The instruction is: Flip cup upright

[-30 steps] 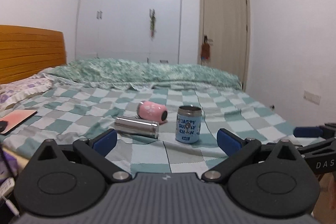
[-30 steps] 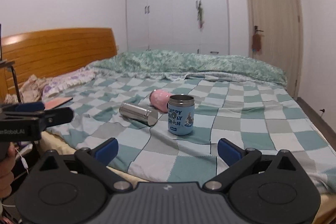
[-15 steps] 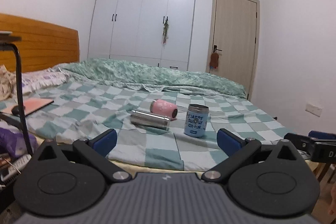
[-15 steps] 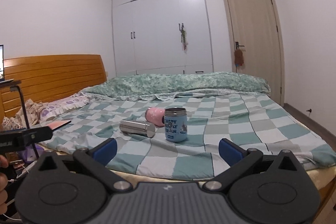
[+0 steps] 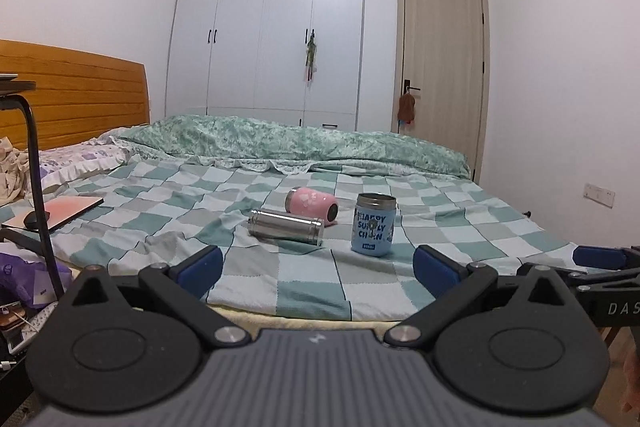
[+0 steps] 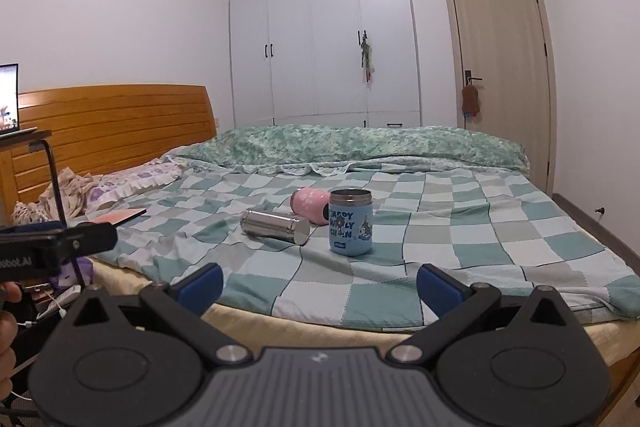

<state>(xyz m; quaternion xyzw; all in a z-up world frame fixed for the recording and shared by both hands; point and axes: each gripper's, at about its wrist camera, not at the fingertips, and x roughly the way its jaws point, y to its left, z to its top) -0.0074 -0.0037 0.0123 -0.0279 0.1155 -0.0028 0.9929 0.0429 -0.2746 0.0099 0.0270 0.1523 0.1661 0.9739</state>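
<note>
Bed [image 5: 360, 291] with the checked teal cover carries three cups in a loose cluster near its front edge, well ahead of both your grippers. Blue cup [image 5: 374, 225] [image 6: 351, 222] stands upright, mouth up, at the right of the group. Steel cup [image 5: 286, 226] [image 6: 275, 225] lies on its side to the left of it, nearest you. Pink cup [image 5: 312, 205] [image 6: 311, 203] lies on its side just behind the steel one, left of and behind the blue one. Your left gripper [image 5: 316, 269] has its fingers spread wide, nothing between them. Your right gripper [image 6: 319, 287] likewise has its fingers wide apart and bare. Both hover off the near edge of the bed, touching no cup. Headboard [image 6: 112, 123] sits far left.
</note>
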